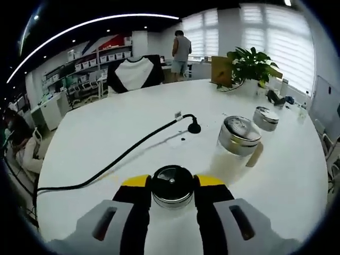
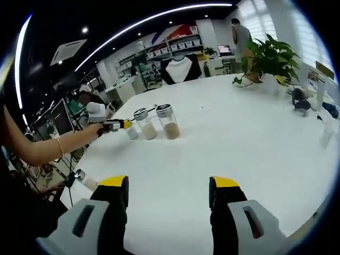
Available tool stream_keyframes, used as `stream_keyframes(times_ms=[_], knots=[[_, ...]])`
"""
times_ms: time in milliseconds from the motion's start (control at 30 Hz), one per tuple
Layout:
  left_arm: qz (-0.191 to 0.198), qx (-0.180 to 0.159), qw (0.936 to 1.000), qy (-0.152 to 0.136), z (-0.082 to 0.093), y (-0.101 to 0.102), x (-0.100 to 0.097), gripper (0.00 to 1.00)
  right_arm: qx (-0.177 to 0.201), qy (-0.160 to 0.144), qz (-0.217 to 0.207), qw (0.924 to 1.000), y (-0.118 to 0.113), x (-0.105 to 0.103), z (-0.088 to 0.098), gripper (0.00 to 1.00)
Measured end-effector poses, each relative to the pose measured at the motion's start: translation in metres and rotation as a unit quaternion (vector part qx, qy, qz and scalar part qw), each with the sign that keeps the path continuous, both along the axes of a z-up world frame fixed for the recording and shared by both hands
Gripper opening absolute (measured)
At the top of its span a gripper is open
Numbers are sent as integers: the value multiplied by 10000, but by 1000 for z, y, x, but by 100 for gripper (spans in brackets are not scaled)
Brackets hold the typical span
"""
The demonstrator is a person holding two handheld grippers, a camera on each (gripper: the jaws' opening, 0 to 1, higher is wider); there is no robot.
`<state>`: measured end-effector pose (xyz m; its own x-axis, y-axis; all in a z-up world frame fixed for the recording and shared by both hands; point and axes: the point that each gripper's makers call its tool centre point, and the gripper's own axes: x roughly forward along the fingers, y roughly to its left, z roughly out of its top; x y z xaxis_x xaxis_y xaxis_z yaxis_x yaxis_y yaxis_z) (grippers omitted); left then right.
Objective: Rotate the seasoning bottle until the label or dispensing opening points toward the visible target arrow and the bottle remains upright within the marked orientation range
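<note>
We start with the big white round counter (image 1: 297, 175), which carries everything. No target arrow or marked orientation range is visible on it, so we cannot judge how far the bottle's label or opening is from its goal.

A green potted plant (image 1: 251, 65) stands at the far edge, and a black cable with a small black foot (image 1: 194, 128) snakes across the top from the left.

Three glass seasoning bottles with shiny metal lids sit in a row. In the left gripper view the nearest one, the glass seasoning bottle with the dark-centred metal lid (image 1: 171, 186), stands upright between the jaws of the left gripper (image 1: 171, 185). The yellow-tipped black jaws look closed against its lid on both sides, so we read this as a grip in place and the turning as underway or about to start. The middle bottle with pale contents (image 1: 238, 139) and the far bottle with brownish contents (image 1: 264, 123) stand just beside it, untouched and upright.

In the right gripper view the right gripper (image 2: 170, 192) hangs over bare counter, jaws spread wide, nothing held, well apart from the row.

What's left, in our judgement: the rotation itself and a release with the bottle upright.
</note>
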<state>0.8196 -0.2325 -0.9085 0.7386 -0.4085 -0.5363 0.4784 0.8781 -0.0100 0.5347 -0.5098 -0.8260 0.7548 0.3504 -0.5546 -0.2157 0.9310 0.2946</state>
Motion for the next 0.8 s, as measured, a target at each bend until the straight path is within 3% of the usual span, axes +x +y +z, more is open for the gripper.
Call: stream_keyframes(times_ms=[100,233,433,800], knots=[[221,-313,9993,28,1,0,-2,33,9,12,10,10000,0,-1,-1,60],[190,-110,9998,-12,1,-2,-12,33,49,-1,55,10000,4,-7,-2,60],[216,-171,9996,23,4,0,-26,33,86,-82,63,9999,5,-14,1,60],[112,-116,9998,-74,26,1,-82,33,178,-276,227,9992,12,-25,9,60]])
